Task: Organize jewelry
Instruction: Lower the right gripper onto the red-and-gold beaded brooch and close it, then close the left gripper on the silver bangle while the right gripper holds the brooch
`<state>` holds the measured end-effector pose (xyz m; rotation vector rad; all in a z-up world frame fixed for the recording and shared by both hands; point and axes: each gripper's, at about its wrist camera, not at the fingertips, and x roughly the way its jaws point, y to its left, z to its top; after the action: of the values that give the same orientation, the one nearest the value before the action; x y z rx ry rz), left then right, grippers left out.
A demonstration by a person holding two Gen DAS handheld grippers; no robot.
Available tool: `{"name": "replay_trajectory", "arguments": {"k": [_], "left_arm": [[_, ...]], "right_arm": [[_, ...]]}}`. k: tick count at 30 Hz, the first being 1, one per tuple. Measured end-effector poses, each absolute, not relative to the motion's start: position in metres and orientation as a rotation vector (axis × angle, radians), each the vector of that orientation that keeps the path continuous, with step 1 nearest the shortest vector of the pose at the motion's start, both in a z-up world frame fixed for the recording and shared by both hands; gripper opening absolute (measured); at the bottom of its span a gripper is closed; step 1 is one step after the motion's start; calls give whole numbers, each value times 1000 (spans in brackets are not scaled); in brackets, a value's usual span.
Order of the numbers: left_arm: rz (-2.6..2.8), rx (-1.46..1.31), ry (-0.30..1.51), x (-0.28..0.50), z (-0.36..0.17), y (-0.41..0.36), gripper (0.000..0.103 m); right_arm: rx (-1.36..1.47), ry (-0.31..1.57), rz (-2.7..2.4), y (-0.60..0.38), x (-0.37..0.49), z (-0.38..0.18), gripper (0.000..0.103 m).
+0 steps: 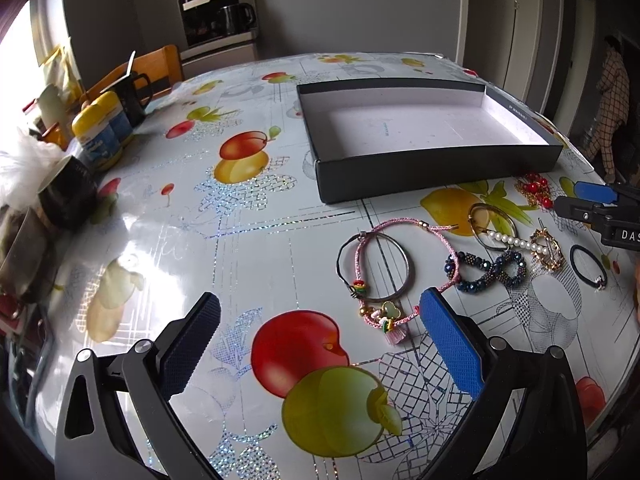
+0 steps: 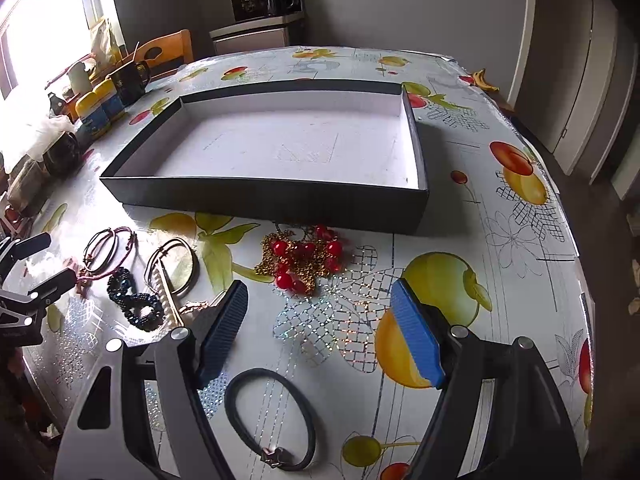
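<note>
Both the left gripper and right gripper gape wide, empty; the light, limp red-bead chain at the right's twelve o'clock looks best pinched at its bunched middle.

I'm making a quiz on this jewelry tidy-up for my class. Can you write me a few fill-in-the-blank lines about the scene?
1. The box holds ____ jewelry so far.
2. The beads on the gold chain are ____.
3. Both the left gripper and right gripper have jaws that are ____.
4. The hair tie lies right below the ____ gripper.

Missing words: no; red; open; right
</note>
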<state>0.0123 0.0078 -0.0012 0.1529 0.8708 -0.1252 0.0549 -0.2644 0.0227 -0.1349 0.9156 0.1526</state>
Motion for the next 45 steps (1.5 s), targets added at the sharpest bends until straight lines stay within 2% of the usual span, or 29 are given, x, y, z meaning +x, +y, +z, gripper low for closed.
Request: {"name": "replay_trajectory", "arguments": {"k": [5, 16, 21, 26, 28, 29, 30, 33, 34, 35, 36, 37, 38, 40, 44, 45], "left_arm": [[-101, 143, 888, 20, -3, 10, 101], [-59, 102, 887, 32, 0, 18, 101], [-59, 110, 888, 31, -1, 16, 101], [-65, 108, 887, 31, 0, 17, 101], [-73, 103, 887, 32, 0, 18, 101], [-81, 100, 886, 32, 0, 18, 101], [-88, 97, 885, 32, 0, 18, 101], [-114, 96, 877, 31, 1, 17, 99], [-121, 98, 877, 31, 0, 17, 98], [-130, 100, 877, 31, 0, 16, 97], [-138, 101, 875, 31, 0, 15, 97], [-152, 102, 873, 30, 1, 14, 92], [-171, 102, 873, 29, 1, 13, 79], [-193, 100, 893, 31, -1, 11, 62], [-225, 87, 920, 37, -7, 9, 39], [-232, 74, 923, 38, -7, 10, 37]], "right_arm": [[-127, 921, 135, -261, 62, 21, 73], [-119, 955, 158, -246, 73, 11, 55], [-123, 945, 161, -246, 75, 10, 42], [-120, 933, 177, -244, 77, 9, 39], [-115, 927, 185, -243, 78, 9, 35], [-108, 923, 194, -243, 76, 8, 27], [-108, 920, 198, -243, 76, 8, 23], [-116, 904, 213, -241, 72, 11, 20], [-111, 892, 215, -242, 70, 13, 17], [-111, 878, 212, -243, 67, 16, 9], [-109, 865, 214, -243, 65, 20, 9], [-109, 855, 220, -244, 62, 23, 9], [-108, 842, 223, -244, 59, 27, 9], [-109, 828, 229, -245, 55, 32, 9], [-92, 812, 245, -245, 48, 39, 9], [-90, 808, 249, -245, 46, 41, 9]]}}
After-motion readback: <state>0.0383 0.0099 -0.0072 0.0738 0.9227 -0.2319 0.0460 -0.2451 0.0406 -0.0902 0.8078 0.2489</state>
